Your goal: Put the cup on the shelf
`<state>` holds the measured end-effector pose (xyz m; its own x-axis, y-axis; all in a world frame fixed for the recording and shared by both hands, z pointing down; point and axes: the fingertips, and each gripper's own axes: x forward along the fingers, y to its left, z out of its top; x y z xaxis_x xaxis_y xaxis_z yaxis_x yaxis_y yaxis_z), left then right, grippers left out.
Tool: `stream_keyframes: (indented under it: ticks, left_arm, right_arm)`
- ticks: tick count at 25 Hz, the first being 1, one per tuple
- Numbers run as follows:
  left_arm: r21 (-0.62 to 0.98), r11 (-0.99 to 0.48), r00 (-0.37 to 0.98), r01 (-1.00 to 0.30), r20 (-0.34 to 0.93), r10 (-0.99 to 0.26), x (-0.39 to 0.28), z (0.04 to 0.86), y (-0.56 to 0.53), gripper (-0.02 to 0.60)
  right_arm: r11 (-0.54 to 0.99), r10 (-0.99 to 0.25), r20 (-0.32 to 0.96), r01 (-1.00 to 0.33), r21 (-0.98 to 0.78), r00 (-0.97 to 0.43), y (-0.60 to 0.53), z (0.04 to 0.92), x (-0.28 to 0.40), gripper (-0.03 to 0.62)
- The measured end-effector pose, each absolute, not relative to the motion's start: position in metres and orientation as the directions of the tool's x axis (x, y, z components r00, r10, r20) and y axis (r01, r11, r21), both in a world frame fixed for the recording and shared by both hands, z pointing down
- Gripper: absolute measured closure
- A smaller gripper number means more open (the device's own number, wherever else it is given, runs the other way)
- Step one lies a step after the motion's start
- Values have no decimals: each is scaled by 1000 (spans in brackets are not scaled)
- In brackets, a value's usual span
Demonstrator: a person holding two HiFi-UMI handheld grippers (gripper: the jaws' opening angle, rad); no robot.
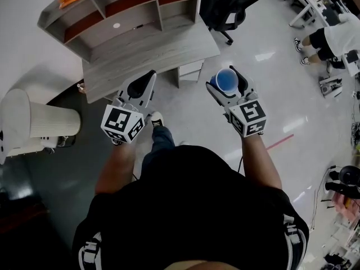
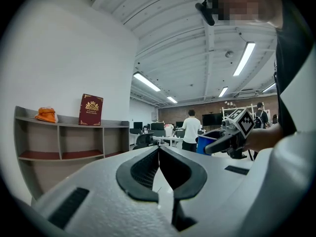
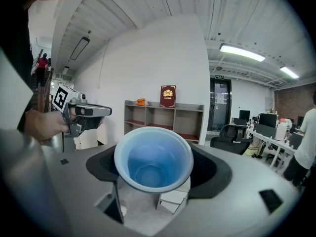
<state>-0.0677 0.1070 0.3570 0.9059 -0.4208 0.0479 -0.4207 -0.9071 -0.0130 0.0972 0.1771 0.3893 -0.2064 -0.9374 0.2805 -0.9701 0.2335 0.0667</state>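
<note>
A blue cup [image 1: 226, 80] sits mouth-up between the jaws of my right gripper [image 1: 228, 83], which is shut on it; its empty inside fills the right gripper view [image 3: 153, 159]. My left gripper [image 1: 147, 82] is held level beside it, shut with nothing between the jaws, whose tips meet in the left gripper view [image 2: 159, 148]. The grey shelf [image 1: 129, 13] with red-brown boards stands ahead on a grey desk [image 1: 149, 52]. Both gripper views show the shelf against the white wall [image 2: 64, 142] [image 3: 163, 115], well beyond either gripper.
A red book [image 2: 91, 110] and an orange thing [image 2: 47, 115] stand on the shelf's top. A black office chair [image 1: 230, 7] is right of the desk, a white ribbed cylinder [image 1: 34, 122] at the left. A person [image 1: 337, 38] sits far right.
</note>
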Motion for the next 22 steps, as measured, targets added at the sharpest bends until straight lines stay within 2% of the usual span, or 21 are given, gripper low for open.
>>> stream_keyframes:
  ticks: [6,22]
  left_arm:
    - [-11,-913,912,-407,57,-407,-58,358,103,563]
    - [9,-913,911,-409,61,-408,-84,367,69,563]
  right_arm:
    - [220,-938,288,-974,63,-193,177,390,106,214]
    - [204,-945,274,-976,73,-177,144,386,85,214]
